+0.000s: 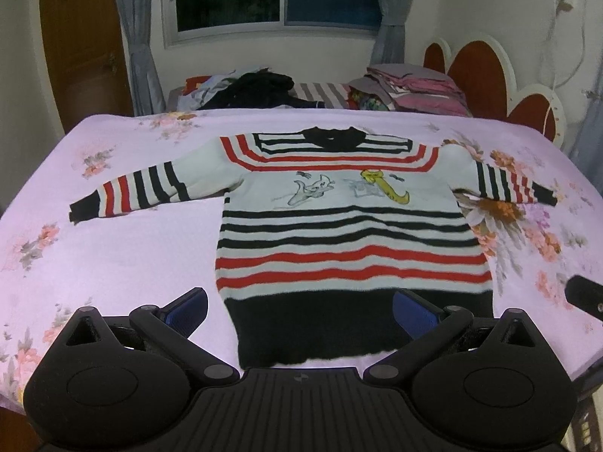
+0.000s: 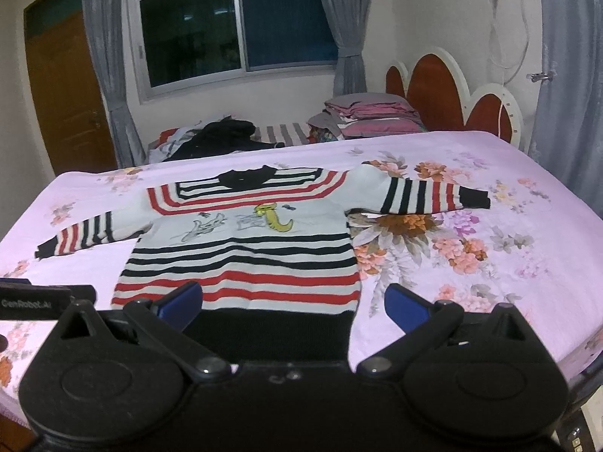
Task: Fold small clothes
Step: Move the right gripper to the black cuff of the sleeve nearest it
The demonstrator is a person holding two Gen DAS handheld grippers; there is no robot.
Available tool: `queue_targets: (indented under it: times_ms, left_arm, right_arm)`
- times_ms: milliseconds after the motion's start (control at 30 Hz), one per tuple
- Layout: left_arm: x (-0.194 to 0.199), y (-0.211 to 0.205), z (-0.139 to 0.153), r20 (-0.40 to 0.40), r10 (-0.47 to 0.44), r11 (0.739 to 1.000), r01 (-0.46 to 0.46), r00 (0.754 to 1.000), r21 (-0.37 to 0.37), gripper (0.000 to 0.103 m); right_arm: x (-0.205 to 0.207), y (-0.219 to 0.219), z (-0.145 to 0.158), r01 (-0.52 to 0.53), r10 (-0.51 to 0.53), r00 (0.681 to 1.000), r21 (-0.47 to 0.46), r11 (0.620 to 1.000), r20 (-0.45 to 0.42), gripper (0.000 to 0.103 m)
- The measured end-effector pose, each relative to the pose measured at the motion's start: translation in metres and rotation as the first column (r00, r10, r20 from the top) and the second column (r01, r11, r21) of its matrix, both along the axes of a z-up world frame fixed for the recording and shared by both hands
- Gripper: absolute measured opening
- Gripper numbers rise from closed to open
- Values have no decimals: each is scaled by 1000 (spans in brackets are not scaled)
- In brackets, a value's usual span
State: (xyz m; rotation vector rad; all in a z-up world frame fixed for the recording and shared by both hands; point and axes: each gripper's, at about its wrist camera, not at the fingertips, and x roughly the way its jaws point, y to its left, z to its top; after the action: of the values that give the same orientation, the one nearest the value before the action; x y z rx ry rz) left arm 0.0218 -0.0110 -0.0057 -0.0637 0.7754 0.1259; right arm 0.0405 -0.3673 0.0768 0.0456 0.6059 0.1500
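Note:
A small striped sweater (image 1: 339,233) (image 2: 245,260), white with black and red bands and cartoon prints on the chest, lies flat and face up on the pink floral bedspread (image 1: 113,248) (image 2: 471,263). Both sleeves are spread out to the sides, and its black hem is nearest me. My left gripper (image 1: 299,310) hovers open over the hem, holding nothing. My right gripper (image 2: 294,303) is open too, above the hem's right part. The right gripper's tip (image 1: 586,295) shows at the right edge of the left wrist view, and the left gripper's body (image 2: 41,297) at the left edge of the right wrist view.
A heap of loose clothes (image 1: 248,88) (image 2: 211,135) and a stack of folded clothes (image 1: 414,86) (image 2: 373,115) lie at the far side of the bed. A red and white headboard (image 1: 486,75) (image 2: 452,98) stands on the right. A window with grey curtains (image 2: 237,26) is behind.

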Motion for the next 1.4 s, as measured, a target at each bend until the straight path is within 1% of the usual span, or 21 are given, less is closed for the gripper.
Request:
queue_targets:
  times_ms: [100,233,267,367,467,633,767,900,1000,1200,1400]
  left_arm:
    - [16,5,-4,7,16,1000,-16,1000,-16,103]
    - [44,7,-11,-2,37,999,-37,999,-19,103]
    - [51,8,-13,-7,41,999,-41,999,-19,103]
    - [71,7,-20,-13,50,999,-50,999,-20,103]
    - [92,7,-26,-17,58,998,-59,998,-22,103]
    - [129,6,-36,-33,71,997,-72,997,-25,103]
    - [157,6,-44,-38,101,995,-102,994,-21,103]
    - [185,5,-52,-45,142,989,-144,989,-31,103]
    - [203,4,-59,-46,157,987,-158,987,-27,103]
    - [237,0,-76,-69,195,981,-196,978,2,103]
    - [263,-2,-89,-93,227,974,-228,969,2,103]
  right_arm:
    - [19,-8,-8,19,-18,998,7,1000,-54,103]
    - [44,-17,-16,44,-44,995,3,999,-94,103]
    - [50,-18,-19,47,-47,992,0,999,-118,103]
    - [67,-22,-23,57,-58,992,-12,998,-112,103]
    - [91,-28,-27,69,-68,993,4,998,-93,103]
    - [130,-41,-34,84,-83,992,2,997,-98,103]
    - [165,-57,-44,100,-100,990,-8,995,-97,103]
    - [200,-77,-56,117,-119,986,-25,993,-116,103]
    - [226,-95,-67,140,-145,982,-44,989,-125,103]
    - [279,-138,-94,220,-223,960,-41,975,-168,100]
    - [323,-183,-119,320,-319,925,-30,947,-207,100]
